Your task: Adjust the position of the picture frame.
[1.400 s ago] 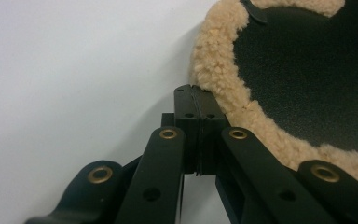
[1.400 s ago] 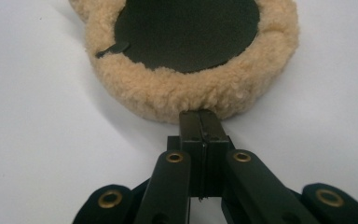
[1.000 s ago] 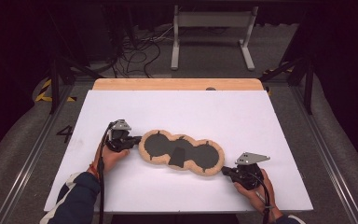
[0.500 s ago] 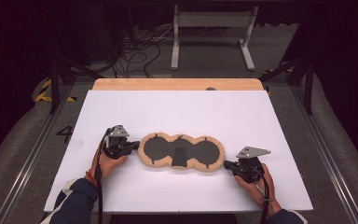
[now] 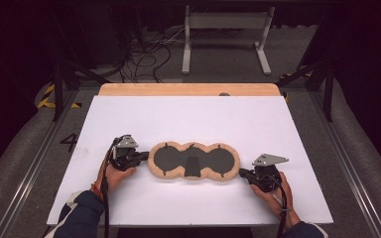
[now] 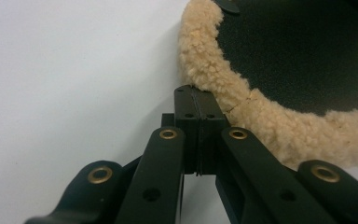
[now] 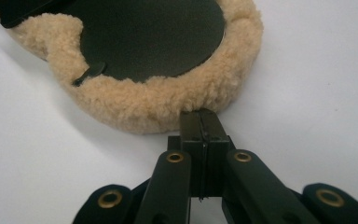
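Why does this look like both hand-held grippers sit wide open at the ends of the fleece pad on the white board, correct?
Not quite. Both are closed, not open: the left gripper view shows the left hand-held gripper with jaws pressed together at the fleece pad rim, and the right gripper view shows the same for the right hand-held gripper. The rest holds: one at each end, on the white board.

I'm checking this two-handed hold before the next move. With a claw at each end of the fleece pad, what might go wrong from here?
1. Both the left claw and the right claw are shut right at the fleece rim of the pad, seemingly on little more than pile, so either end may slip free.
2. The pad looks soft and long; lifted by its ends, its middle might sag or fold.
3. Uneven pulling may drag it across the white table.
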`<state>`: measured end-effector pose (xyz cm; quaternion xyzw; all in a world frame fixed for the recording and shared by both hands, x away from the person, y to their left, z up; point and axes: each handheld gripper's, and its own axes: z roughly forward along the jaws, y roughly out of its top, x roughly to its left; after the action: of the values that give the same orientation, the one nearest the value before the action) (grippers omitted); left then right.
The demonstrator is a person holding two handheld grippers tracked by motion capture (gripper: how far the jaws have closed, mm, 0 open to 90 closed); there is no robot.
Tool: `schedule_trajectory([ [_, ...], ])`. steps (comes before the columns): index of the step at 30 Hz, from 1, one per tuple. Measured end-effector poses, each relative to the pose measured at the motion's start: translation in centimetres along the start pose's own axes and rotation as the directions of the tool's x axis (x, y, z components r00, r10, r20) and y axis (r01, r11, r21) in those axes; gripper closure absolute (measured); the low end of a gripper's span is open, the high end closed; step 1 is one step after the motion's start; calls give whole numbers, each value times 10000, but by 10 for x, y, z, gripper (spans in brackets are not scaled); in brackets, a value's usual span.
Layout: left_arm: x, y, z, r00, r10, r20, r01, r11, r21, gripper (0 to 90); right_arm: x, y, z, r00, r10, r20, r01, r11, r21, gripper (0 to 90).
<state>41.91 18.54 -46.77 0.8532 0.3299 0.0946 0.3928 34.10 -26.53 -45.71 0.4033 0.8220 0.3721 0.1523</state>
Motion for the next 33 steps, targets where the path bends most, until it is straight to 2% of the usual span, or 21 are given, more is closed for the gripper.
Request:
schedule_trajectory([
  [12, -6, 3, 3, 9998, 199, 90, -200, 9998, 53, 900, -6, 1, -2, 9996, 15, 281, -17, 10000, 76, 900],
  [14, -7, 3, 4, 9996, 279, -10, -279, 9996, 58, 899, -8, 0, -2, 9995, 63, 296, -65, 9999, 77, 900],
  [16, -7, 3, 4, 9998, 161, 99, -161, 9999, 23, 895, -8, 0, -3, 9996, 60, 274, -62, 10000, 77, 900],
  [18, -7, 3, 4, 9998, 197, 56, -197, 9998, 26, 891, -7, 0, -3, 9995, 34, 316, -37, 10000, 87, 900],
  [21, -7, 4, 3, 9991, 340, -247, -339, 9994, 64, 846, -6, 0, -3, 9993, -16, 367, 13, 10000, 86, 900],
  [22, -6, 3, 1, 9992, 300, -264, -300, 9996, 15, 806, -6, 0, -4, 9994, -11, 360, 8, 10000, 86, 900],
  [23, -6, 3, 0, 9994, 268, -219, -269, 9996, -21, 801, -7, -1, -5, 9994, -53, 348, 52, 10000, 36, 893],
  [25, -6, 3, -6, 9989, 242, -400, -249, 9995, -173, 760, -7, 0, -8, 9991, -38, 412, 44, 9999, -142, 860],
  [28, -10, 3, -17, 9986, 309, -440, -329, 9985, -444, 718, -7, 0, -12, 9987, 29, 504, -10, 9993, -372, 859],
  [31, -17, 1, -31, 9955, 695, -651, -733, 9957, -575, 653, -8, 0, -15, 9986, 101, 524, -71, 9983, -577, 822],
  [33, -18, -2, -39, 9947, 738, -713, -793, 9939, -769, 614, -8, 0, -17, 9983, 154, 562, -118, 9978, -645, 783],
])
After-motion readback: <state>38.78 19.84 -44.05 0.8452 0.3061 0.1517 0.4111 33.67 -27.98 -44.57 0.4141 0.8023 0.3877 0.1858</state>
